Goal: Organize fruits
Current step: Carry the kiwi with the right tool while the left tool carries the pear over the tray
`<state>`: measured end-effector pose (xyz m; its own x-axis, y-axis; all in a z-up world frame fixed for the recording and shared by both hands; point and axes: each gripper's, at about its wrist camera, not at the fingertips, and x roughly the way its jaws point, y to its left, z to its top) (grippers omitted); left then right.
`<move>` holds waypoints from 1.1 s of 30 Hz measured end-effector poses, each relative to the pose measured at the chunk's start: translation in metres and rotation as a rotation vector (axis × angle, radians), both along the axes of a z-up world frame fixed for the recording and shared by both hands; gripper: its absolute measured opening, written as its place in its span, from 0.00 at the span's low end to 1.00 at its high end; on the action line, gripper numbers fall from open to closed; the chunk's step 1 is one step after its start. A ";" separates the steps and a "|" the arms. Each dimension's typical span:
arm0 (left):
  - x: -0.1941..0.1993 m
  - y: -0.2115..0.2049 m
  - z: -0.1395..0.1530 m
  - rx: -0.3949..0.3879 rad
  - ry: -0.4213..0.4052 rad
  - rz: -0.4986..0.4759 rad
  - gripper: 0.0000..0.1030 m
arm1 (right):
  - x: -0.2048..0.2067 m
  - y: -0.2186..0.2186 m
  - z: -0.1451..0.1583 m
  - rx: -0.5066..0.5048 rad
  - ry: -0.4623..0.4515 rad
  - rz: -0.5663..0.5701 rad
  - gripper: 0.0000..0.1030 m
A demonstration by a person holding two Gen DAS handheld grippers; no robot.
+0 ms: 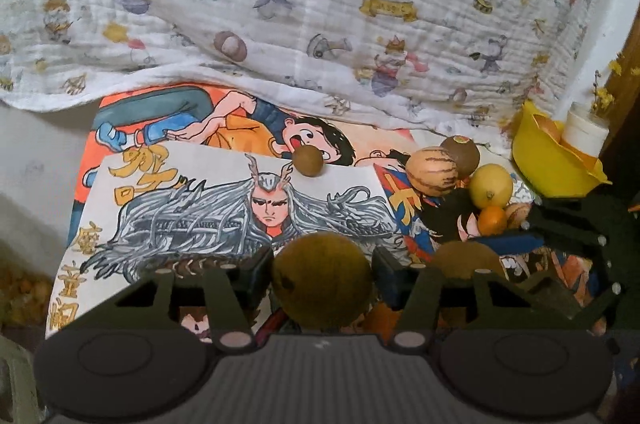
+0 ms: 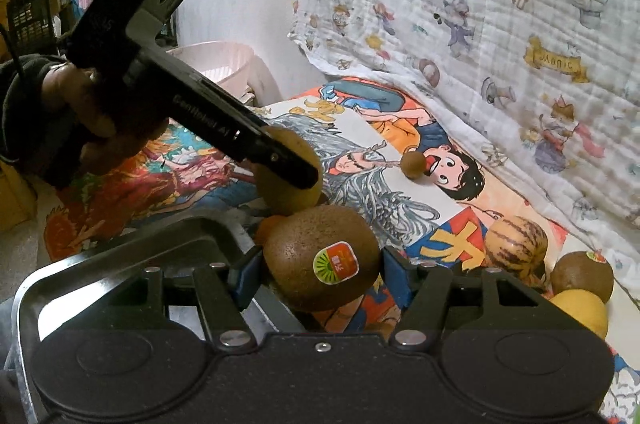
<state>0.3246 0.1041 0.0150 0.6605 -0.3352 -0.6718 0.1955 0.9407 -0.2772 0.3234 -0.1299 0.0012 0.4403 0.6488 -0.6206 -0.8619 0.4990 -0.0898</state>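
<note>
My left gripper (image 1: pixel 323 262) is shut on a brown kiwi (image 1: pixel 322 280); it also shows in the right wrist view (image 2: pixel 289 171), held above the drawings. My right gripper (image 2: pixel 322 264) is shut on a kiwi with a sticker (image 2: pixel 320 256), above the corner of a metal tray (image 2: pixel 120 244). In the left wrist view the right gripper (image 1: pixel 500 244) holds its kiwi (image 1: pixel 466 258) at the right. A small brown fruit (image 1: pixel 308 160) lies on a drawing. A striped melon (image 1: pixel 432 170), another kiwi (image 1: pixel 460 150), a lemon (image 1: pixel 491 186) and an orange (image 1: pixel 493 220) sit grouped at the right.
Cartoon drawings (image 1: pixel 224 200) cover the table. A printed white cloth (image 1: pixel 320 4) hangs behind. A yellow bowl (image 1: pixel 548 160) and a white cup (image 1: pixel 584 130) stand at the far right. A pink basket (image 2: pixel 224 64) stands at the back left.
</note>
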 end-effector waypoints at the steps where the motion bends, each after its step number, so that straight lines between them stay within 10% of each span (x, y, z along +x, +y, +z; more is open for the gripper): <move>1: -0.001 0.000 -0.001 0.004 -0.003 -0.004 0.57 | -0.001 0.000 0.000 -0.002 0.002 -0.002 0.62; 33: -0.024 -0.006 0.006 0.011 0.010 0.022 0.55 | -0.015 0.002 0.005 0.014 -0.007 0.021 0.62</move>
